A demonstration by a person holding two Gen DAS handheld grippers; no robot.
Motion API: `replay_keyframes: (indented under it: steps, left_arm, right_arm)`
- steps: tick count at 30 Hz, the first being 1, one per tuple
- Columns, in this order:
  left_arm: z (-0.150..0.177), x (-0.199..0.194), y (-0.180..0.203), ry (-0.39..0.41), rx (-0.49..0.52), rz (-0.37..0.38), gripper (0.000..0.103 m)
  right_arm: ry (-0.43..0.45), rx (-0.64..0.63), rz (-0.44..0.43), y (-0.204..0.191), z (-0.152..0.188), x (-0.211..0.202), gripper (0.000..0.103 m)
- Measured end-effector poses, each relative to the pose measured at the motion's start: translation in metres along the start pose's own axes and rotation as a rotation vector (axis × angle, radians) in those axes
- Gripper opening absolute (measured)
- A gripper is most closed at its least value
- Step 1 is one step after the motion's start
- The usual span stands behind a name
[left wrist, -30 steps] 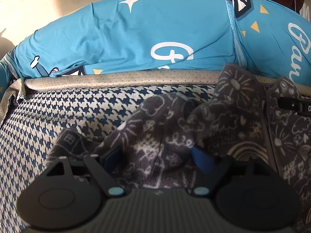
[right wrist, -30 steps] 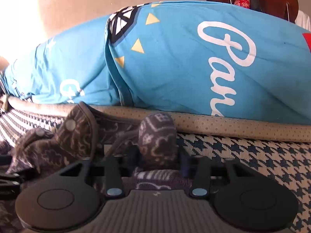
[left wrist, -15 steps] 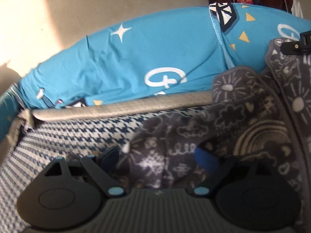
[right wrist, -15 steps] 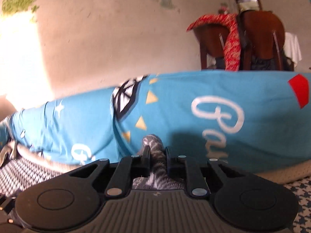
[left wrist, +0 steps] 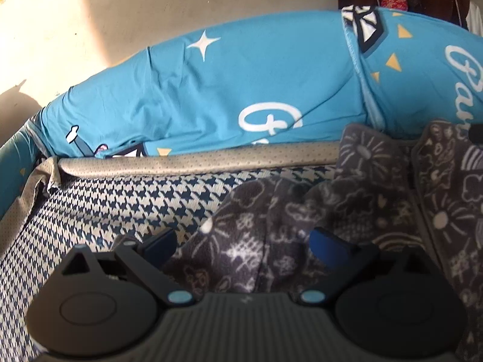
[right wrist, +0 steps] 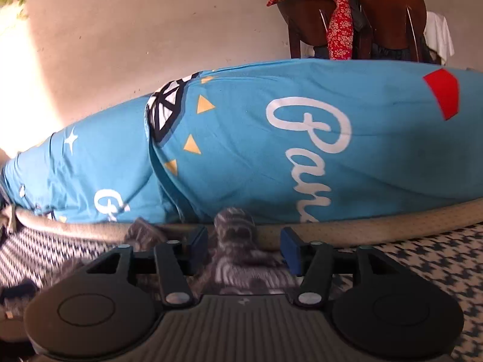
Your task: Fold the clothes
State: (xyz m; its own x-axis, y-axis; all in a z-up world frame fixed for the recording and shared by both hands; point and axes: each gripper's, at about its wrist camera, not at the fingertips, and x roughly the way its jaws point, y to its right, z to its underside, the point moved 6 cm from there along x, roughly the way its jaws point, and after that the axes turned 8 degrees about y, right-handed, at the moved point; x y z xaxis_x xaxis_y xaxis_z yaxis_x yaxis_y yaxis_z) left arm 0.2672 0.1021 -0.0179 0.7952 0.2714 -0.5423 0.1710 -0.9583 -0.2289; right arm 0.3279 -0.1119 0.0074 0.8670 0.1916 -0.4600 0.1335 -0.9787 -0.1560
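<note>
- While both sets of fingers are spreading, I have no firm hold on the garment point(left wrist: 271, 235), a dark grey fleece piece printed with pale doodles. It lies rumpled on the houndstooth cover point(left wrist: 126, 202), its far edge up against the beige roll point(left wrist: 196, 163) and the blue pillows point(left wrist: 241, 90).
- My left gripper point(left wrist: 241, 242) has its fingers spread wide and opening further; fleece sits between them, but the pads do not press on it. If I move now, I judge the cloth stays behind.
- My right gripper point(right wrist: 244, 249) is opening too. A bunched hump of the garment point(right wrist: 235, 232) stands between its fingers, looking loose, though blur hides whether the left pad touches. That hump could slump sideways and spoil whatever crease was meant.
- Fleece looks thick and springy; I'd expect a released fold to puff open rather than lie flat.
- Seen from the left, a flap point(left wrist: 371, 157) rides up the roll, leaning on the pillows. It could hang there and leave the fold crooked.
- Closing again on a bunch risks catching several layers, or the cover beneath.
</note>
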Motion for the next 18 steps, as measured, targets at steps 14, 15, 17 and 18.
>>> replay_keyframes:
  steps: [14,15,17,18]
  left_arm:
    - [0.006,-0.039,0.017,0.011,0.03,0.104,0.102]
    - [0.007,-0.043,0.018,0.014,0.036,0.11,0.102]
    - [0.012,-0.05,0.02,0.016,0.049,0.123,0.102]
    - [0.014,-0.054,0.021,0.016,0.054,0.132,0.102]
  right_arm:
    - [-0.071,0.035,0.061,0.02,0.035,-0.08,0.058]
    - [-0.07,0.039,0.065,0.022,0.037,-0.088,0.058]
    - [-0.074,0.049,0.079,0.028,0.04,-0.101,0.059]
    - [-0.077,0.053,0.088,0.031,0.042,-0.107,0.059]
